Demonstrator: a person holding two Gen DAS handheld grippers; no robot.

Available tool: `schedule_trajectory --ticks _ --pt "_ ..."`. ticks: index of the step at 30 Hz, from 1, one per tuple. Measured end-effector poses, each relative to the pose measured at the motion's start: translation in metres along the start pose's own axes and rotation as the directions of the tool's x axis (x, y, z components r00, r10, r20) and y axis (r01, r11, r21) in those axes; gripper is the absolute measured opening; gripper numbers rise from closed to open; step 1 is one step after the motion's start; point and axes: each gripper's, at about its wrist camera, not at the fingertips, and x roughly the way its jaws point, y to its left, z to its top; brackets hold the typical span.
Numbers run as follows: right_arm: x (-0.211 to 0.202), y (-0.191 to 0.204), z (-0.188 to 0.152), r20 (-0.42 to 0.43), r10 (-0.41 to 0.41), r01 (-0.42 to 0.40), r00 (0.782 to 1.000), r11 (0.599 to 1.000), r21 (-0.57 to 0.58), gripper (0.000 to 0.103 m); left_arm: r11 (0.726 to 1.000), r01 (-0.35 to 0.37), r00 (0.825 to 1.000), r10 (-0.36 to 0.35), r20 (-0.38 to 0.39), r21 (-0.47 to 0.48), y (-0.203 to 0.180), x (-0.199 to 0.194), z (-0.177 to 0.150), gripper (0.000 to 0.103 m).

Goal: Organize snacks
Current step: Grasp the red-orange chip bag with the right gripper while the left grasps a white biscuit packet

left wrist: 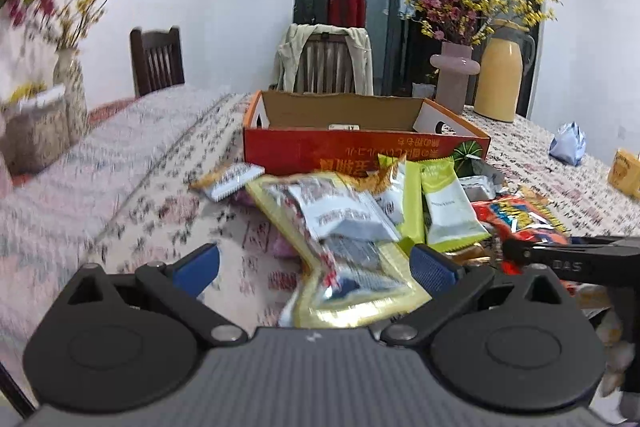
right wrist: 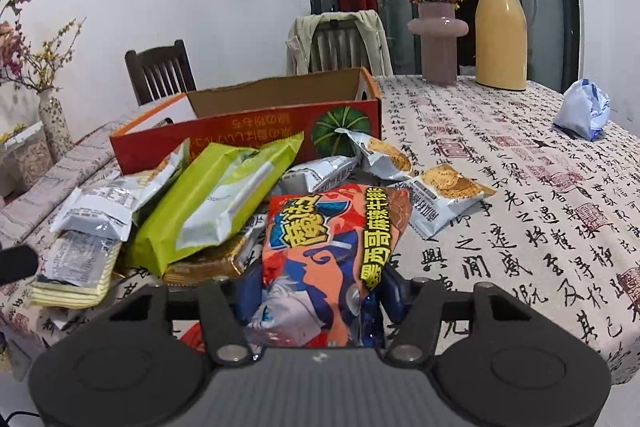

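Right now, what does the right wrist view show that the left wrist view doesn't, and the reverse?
Only the right wrist view shows the right gripper shut on the orange-and-blue cartoon snack bag, and two biscuit packets lying on the calligraphy tablecloth.

Only the left wrist view shows the left gripper open over the yellow-edged snack packet, and a yellow carton at the right edge.

Both show the open red cardboard box, lime-green wafer packs and yellow thermos jug.

This is a home dining room. The table (right wrist: 500, 187) wears a cloth printed with calligraphy, wooden chairs (right wrist: 160, 71) stand around it, and a pink vase of flowers (right wrist: 438, 39) and a yellow thermos jug (right wrist: 502, 31) stand on it.
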Motion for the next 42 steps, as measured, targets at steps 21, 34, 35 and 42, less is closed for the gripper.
schedule_trajectory --ticks 21,34,35,42 --pt "-0.013 -0.014 0.002 0.056 0.053 -0.055 0.997 0.998 0.032 0.058 0.903 0.170 0.984 -0.137 -0.110 0.396 -0.021 0.075 0.041 0.085" --pt "-0.006 -0.021 -0.001 0.048 0.094 -0.097 0.994 0.994 0.058 0.058 0.890 0.228 0.970 -0.171 -0.174 0.395 -0.019 0.077 0.037 0.036" --pt "-0.007 -0.022 -0.002 0.049 0.096 -0.098 0.994 0.993 0.060 0.058 0.895 0.220 0.972 -0.165 -0.170 0.389 -0.018 0.075 0.037 0.036" --pt "-0.011 -0.022 -0.003 0.058 0.112 -0.116 0.992 0.991 0.063 0.058 0.912 0.212 0.975 -0.173 -0.140 0.352 -0.011 0.053 0.034 0.070"
